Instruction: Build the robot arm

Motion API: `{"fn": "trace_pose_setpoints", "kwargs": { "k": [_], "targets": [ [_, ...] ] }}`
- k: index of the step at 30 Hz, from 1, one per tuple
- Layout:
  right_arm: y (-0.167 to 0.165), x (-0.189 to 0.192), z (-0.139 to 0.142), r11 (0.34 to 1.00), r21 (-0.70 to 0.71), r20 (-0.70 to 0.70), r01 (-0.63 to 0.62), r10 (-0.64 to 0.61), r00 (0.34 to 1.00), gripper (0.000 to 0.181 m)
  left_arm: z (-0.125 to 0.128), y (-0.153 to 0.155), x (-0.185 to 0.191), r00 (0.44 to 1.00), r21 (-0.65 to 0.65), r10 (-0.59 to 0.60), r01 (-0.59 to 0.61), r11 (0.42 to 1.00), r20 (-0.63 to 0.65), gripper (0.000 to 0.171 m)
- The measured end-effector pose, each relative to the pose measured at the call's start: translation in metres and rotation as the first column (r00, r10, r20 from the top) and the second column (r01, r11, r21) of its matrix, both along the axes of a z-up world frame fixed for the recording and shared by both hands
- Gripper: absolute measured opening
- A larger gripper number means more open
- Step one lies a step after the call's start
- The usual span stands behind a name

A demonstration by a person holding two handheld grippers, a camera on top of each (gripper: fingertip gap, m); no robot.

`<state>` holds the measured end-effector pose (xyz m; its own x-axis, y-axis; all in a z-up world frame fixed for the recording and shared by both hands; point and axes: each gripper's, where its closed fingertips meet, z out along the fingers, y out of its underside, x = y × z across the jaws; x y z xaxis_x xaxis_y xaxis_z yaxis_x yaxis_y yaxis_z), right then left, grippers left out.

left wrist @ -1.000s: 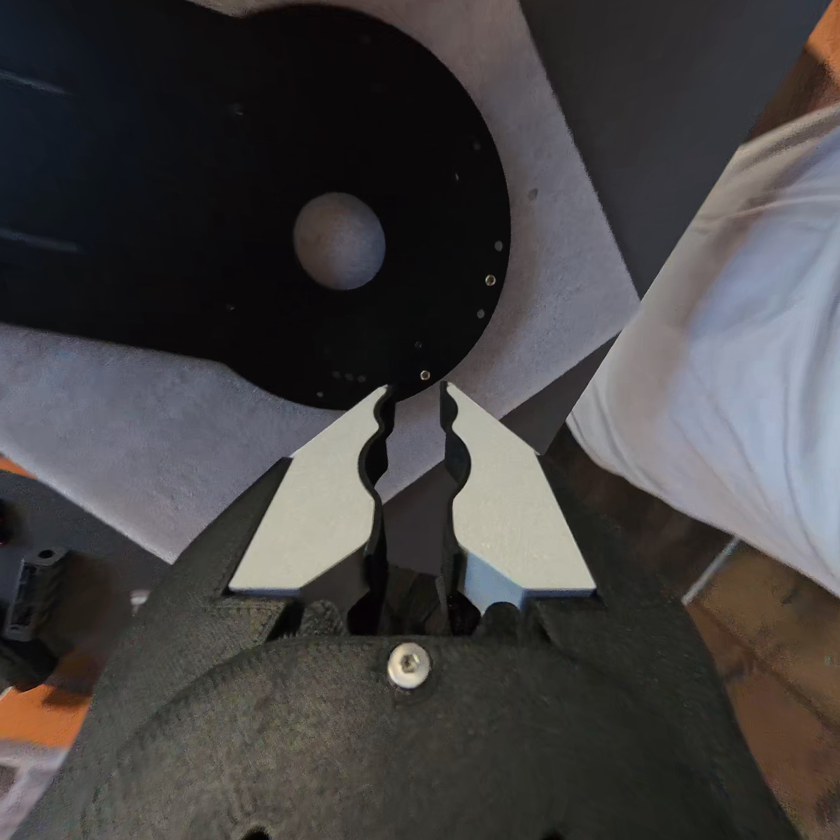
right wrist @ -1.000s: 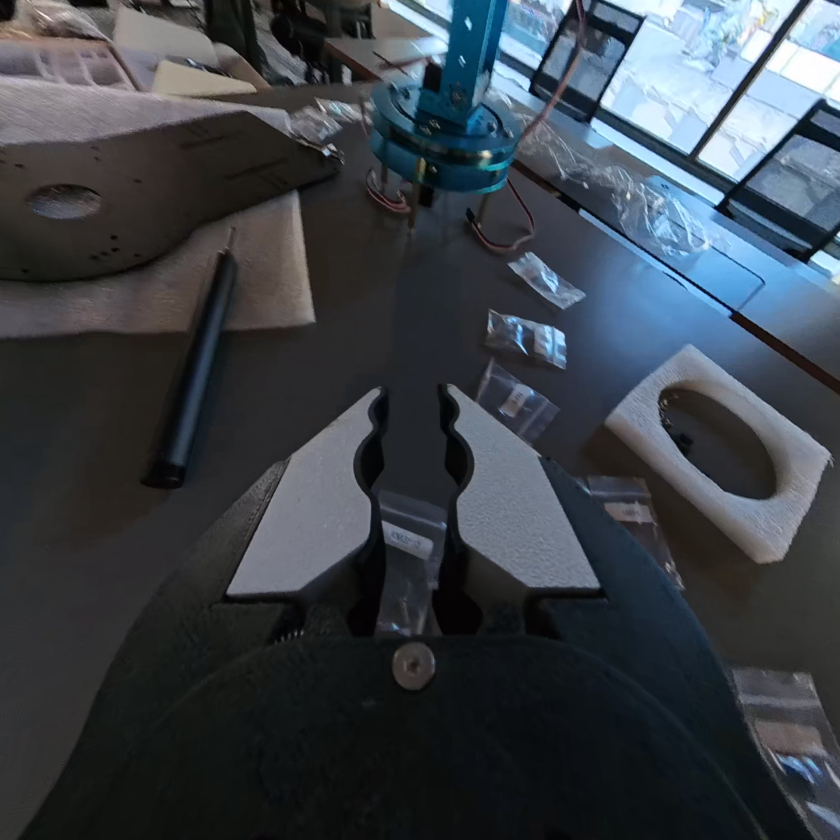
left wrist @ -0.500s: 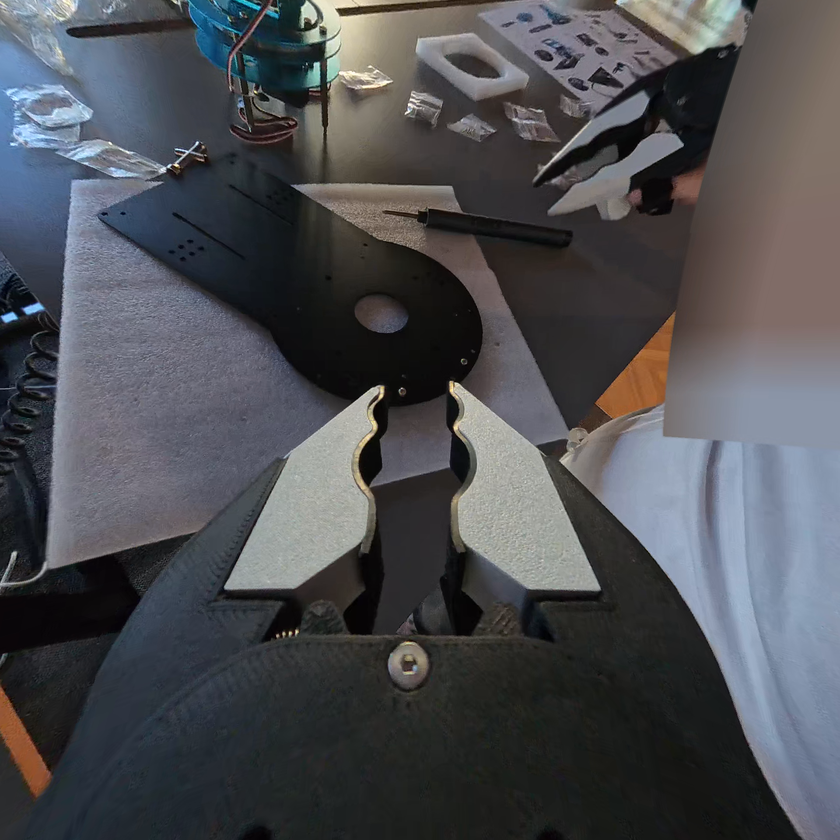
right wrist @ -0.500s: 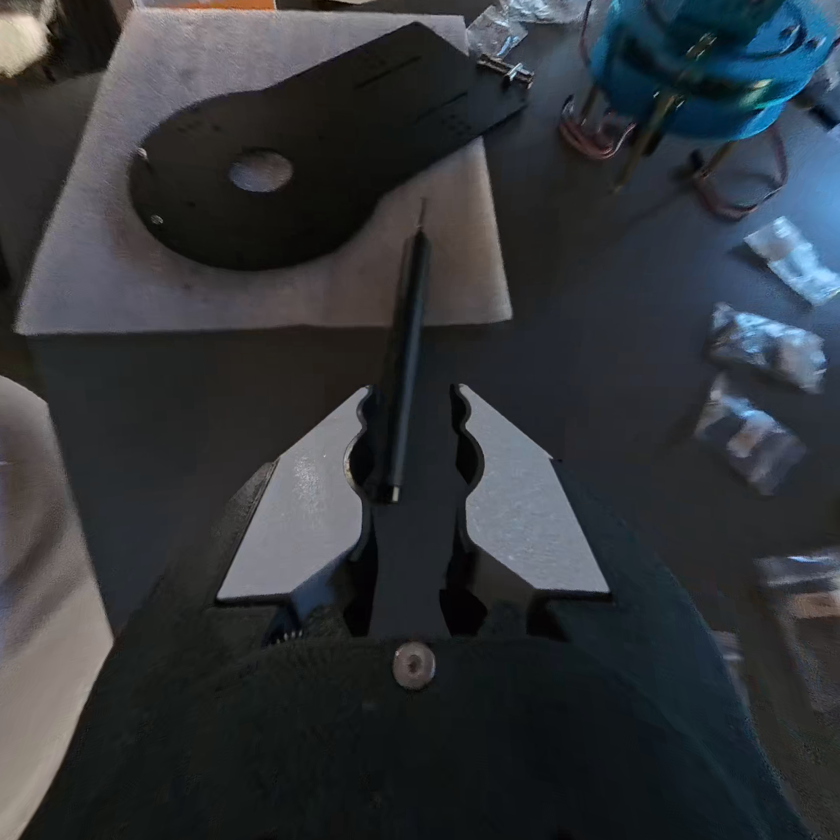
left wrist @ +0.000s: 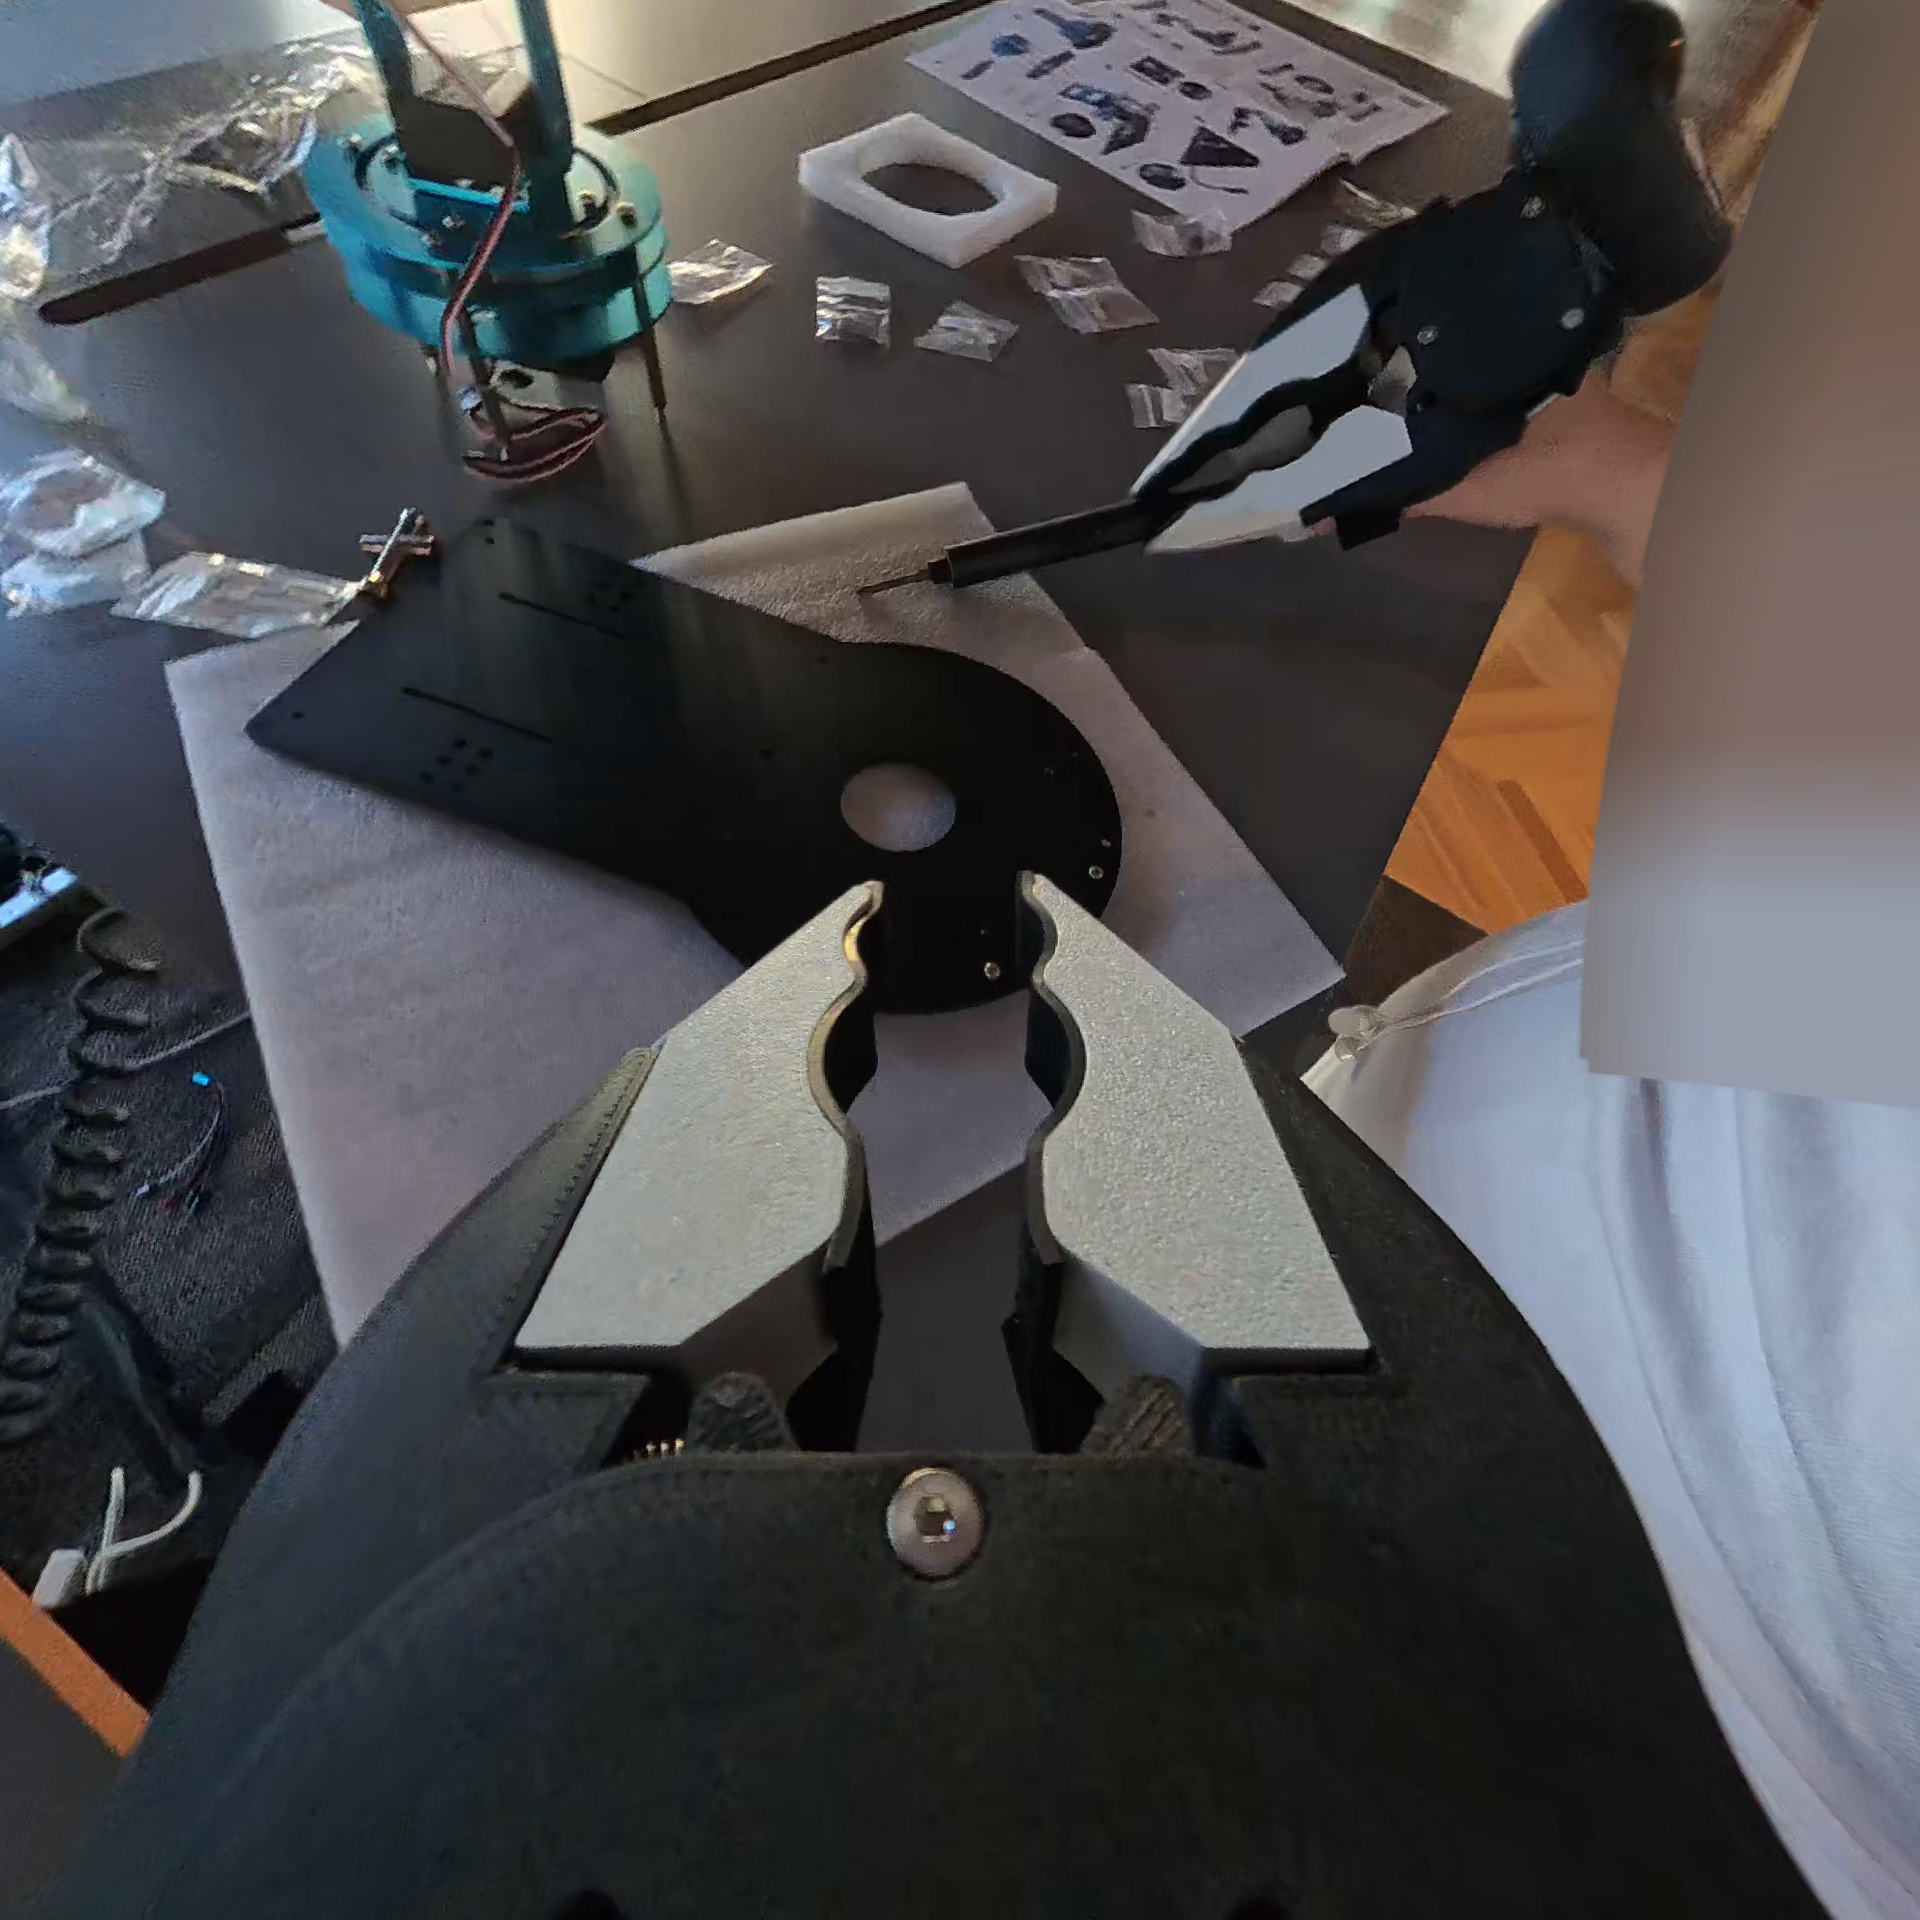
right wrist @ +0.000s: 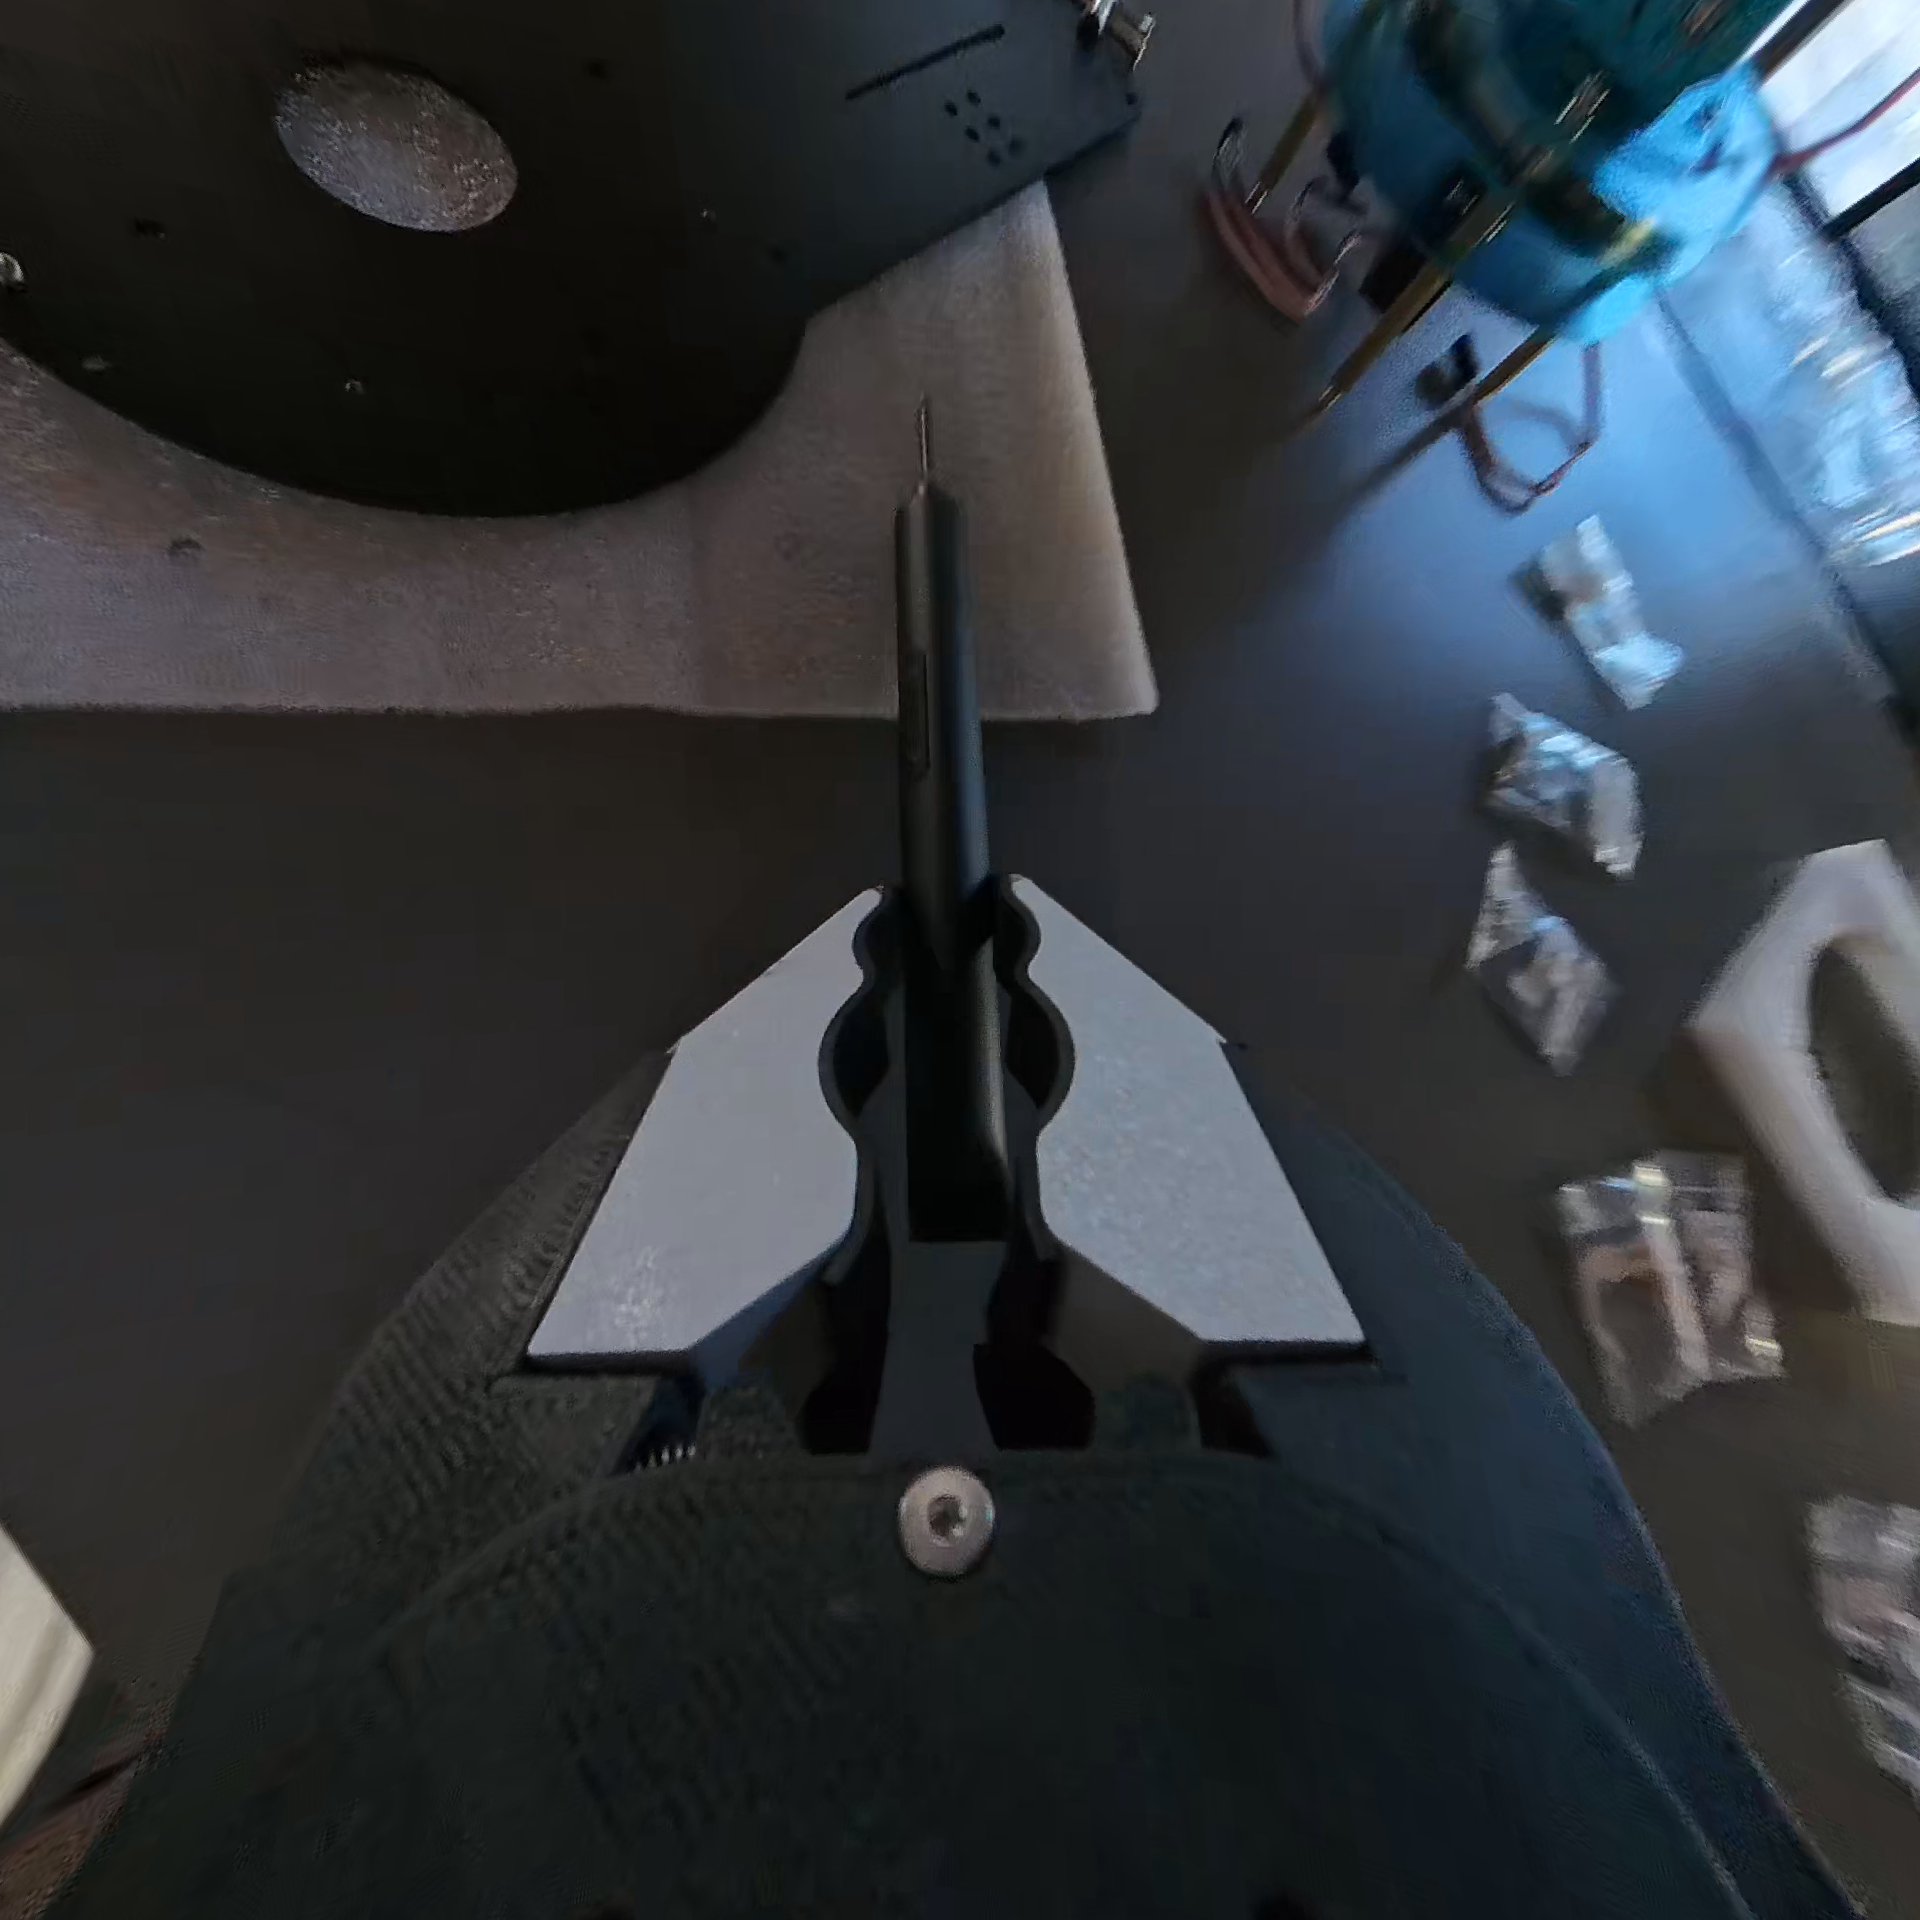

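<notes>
My right gripper (right wrist: 948, 891) is shut on the rear of a slim black screwdriver (right wrist: 935, 675), whose thin tip lies over the corner of a grey foam sheet (right wrist: 520, 623). The left wrist view shows the same gripper (left wrist: 1143, 516) and screwdriver (left wrist: 1039, 545) at the sheet's far right corner. A flat black plate (left wrist: 675, 727) with a round hole lies on the foam sheet (left wrist: 436, 987). My left gripper (left wrist: 951, 888) is open and empty, its tips just above the plate's rounded near end. The plate also shows in the right wrist view (right wrist: 416, 343).
A blue round assembly with wires (left wrist: 499, 239) stands at the back of the dark table. A white foam frame (left wrist: 925, 192), several small plastic bags (left wrist: 1081, 291) and a printed sheet (left wrist: 1174, 94) lie behind. A person's white garment (left wrist: 1662, 1351) is at the right. My right fingertips sit around 30 cm from my left ones.
My right gripper swung left from the bags to the screwdriver and closed on its handle. My left gripper pulled back and up from the plate, staying open.
</notes>
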<state>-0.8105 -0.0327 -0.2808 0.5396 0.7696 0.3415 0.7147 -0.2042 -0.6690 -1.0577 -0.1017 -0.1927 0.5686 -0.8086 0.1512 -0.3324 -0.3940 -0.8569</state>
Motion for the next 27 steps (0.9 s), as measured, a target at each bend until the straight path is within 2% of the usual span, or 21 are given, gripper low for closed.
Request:
{"fn": "trace_pose_setpoints", "kwargs": {
  "k": [4, 7, 12, 14, 18, 20, 22, 24, 27],
  "targets": [
    [-0.008, 0.006, 0.035, 0.975, 0.203, 0.202, -0.086, 0.044, 0.978, 0.015, 0.003, 0.013, 0.017, 0.99, 0.015, -0.143, 0.143, 0.99, -0.001, 0.022],
    [-0.015, 0.008, 0.063, 0.935, 0.278, 0.392, -0.222, 0.101, 0.914, 0.015, 0.005, 0.023, 0.047, 0.949, 0.029, -0.314, 0.313, 0.949, 0.031, 0.028],
    [-0.025, 0.004, 0.108, 0.879, 0.239, 0.628, -0.413, 0.184, 0.756, 0.015, 0.012, 0.04, 0.126, 0.808, 0.134, -0.589, 0.585, 0.799, -0.018, 0.043],
    [-0.029, 0.001, 0.12, 0.859, 0.198, 0.679, -0.473, 0.228, 0.698, 0.015, 0.015, 0.047, 0.16, 0.754, 0.165, -0.652, 0.656, 0.737, -0.082, 0.052],
    [-0.036, -0.005, 0.139, 0.826, 0.118, 0.717, -0.551, 0.313, 0.623, 0.015, 0.022, 0.05, 0.21, 0.666, 0.193, -0.722, 0.746, 0.637, -0.189, 0.051],
    [-0.037, -0.006, 0.147, 0.818, 0.093, 0.701, -0.568, 0.351, 0.62, 0.015, 0.018, 0.055, 0.223, 0.654, 0.22, -0.699, 0.756, 0.616, -0.291, 0.051],
    [-0.037, -0.006, 0.155, 0.816, 0.068, 0.672, -0.574, 0.388, 0.631, 0.015, 0.015, 0.056, 0.233, 0.661, 0.249, -0.67, 0.749, 0.613, -0.339, 0.043],
    [-0.038, -0.007, 0.162, 0.805, 0.033, 0.635, -0.592, 0.441, 0.635, 0.015, 0.015, 0.05, 0.243, 0.675, 0.268, -0.669, 0.738, 0.619, -0.311, 0.018],
    [-0.028, 0.003, 0.169, 0.785, -0.05, 0.629, -0.618, 0.505, 0.591, 0.016, 0.019, 0.046, 0.252, 0.732, 0.232, -0.648, 0.681, 0.694, -0.212, 0.016]
  ]
}}
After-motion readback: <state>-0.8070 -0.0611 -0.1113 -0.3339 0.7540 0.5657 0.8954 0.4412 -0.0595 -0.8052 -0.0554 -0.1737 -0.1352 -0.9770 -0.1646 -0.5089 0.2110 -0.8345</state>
